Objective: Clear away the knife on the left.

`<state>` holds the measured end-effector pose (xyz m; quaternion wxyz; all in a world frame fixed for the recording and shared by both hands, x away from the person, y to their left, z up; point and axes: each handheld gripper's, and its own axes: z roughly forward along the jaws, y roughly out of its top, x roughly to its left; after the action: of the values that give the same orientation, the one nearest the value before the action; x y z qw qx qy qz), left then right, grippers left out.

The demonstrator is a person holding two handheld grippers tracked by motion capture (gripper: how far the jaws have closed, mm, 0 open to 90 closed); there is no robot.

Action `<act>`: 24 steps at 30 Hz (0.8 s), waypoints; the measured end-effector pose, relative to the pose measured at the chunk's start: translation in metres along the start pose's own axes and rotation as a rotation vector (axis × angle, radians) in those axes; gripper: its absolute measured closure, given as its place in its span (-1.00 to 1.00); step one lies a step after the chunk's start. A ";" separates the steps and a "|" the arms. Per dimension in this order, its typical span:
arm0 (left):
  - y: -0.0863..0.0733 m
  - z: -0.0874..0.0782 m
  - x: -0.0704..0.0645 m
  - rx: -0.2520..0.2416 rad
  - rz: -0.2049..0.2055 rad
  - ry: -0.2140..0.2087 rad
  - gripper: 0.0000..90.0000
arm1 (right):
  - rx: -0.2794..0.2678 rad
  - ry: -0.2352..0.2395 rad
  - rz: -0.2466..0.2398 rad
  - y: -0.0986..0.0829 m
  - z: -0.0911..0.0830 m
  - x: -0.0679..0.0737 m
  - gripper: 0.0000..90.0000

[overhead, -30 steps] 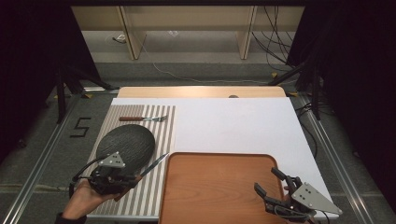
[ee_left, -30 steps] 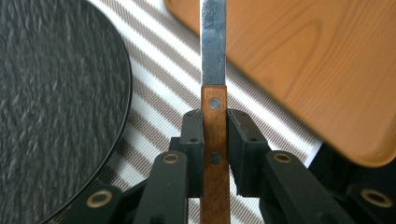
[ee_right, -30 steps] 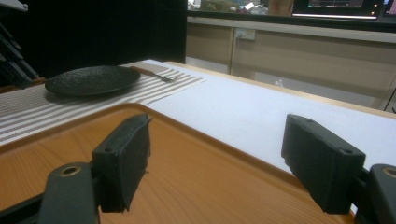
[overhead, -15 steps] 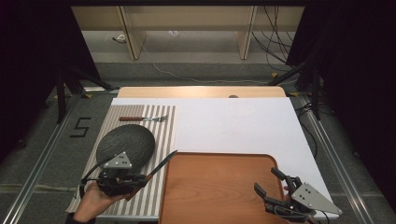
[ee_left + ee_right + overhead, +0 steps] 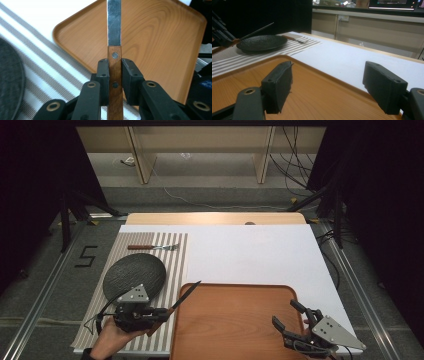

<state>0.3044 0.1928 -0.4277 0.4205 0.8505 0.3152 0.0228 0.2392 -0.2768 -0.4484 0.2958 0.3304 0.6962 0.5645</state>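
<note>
A knife with a wooden handle and steel blade is clamped in my left gripper. In the high view my left gripper hovers over the striped placemat near the front left. The knife points up and right, its tip over the left edge of the wooden tray. My right gripper stands open over the tray's front right corner, nothing between its fingers. A dark round plate lies on the placemat, with a fork behind it.
A white sheet covers the table behind the tray. In the right gripper view the plate, fork and held knife show at far left. Shelving and cables stand beyond the table's far edge.
My left gripper has moved rightward with the knife, carrying the blade tip from the placemat to over the tray's left edge. The right gripper has not moved.
</note>
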 end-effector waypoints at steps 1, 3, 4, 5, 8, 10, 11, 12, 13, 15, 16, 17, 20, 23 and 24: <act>0.000 0.002 -0.001 0.001 -0.001 -0.011 0.71 | 0.000 0.000 0.000 0.000 0.000 0.000 -0.45; 0.001 0.005 -0.003 0.012 0.004 -0.023 0.71 | 0.001 0.000 0.000 0.000 0.000 0.000 -0.45; 0.001 0.007 -0.003 0.015 0.004 -0.022 0.71 | 0.001 0.000 0.000 0.000 0.000 0.000 -0.45; 0.002 0.008 -0.004 0.020 0.006 -0.030 0.71 | 0.002 0.000 0.000 0.000 0.000 0.000 -0.45; 0.002 0.010 -0.006 0.018 0.008 -0.029 0.71 | -0.001 0.000 0.000 0.000 0.000 0.000 -0.45; 0.003 0.011 -0.007 0.020 0.010 -0.043 0.71 | -0.001 -0.001 0.000 0.000 0.000 0.000 -0.45; 0.003 0.013 -0.009 0.013 0.005 -0.050 0.71 | 0.000 -0.001 0.000 0.000 0.000 0.000 -0.45; 0.003 0.013 -0.009 0.013 0.005 -0.053 0.71 | 0.000 0.000 -0.001 0.000 0.000 0.000 -0.45; 0.003 0.013 -0.009 0.013 0.005 -0.053 0.71 | 0.000 0.000 -0.001 0.000 0.000 0.000 -0.45; 0.004 0.015 -0.010 0.011 0.003 -0.059 0.71 | 0.000 -0.001 0.000 0.000 0.000 0.000 -0.45; 0.004 0.016 -0.010 0.010 0.003 -0.060 0.71 | -0.001 -0.001 0.000 0.000 0.000 0.000 -0.45; 0.004 0.016 -0.010 0.010 0.003 -0.060 0.71 | -0.001 -0.001 0.000 0.000 0.000 0.000 -0.45; 0.005 0.020 -0.013 0.009 -0.002 -0.072 0.71 | -0.001 -0.001 0.000 0.000 0.001 0.000 -0.45; 0.005 0.023 -0.014 0.018 0.000 -0.078 0.71 | -0.001 -0.001 0.001 0.000 0.001 0.000 -0.45; 0.006 0.026 -0.016 0.019 -0.001 -0.087 0.71 | -0.001 -0.001 0.002 0.000 0.001 0.000 -0.45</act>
<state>0.3024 0.1627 -0.4361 0.4257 0.8544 0.2975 -0.0173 0.2395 -0.2763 -0.4489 0.2959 0.3311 0.6955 0.5649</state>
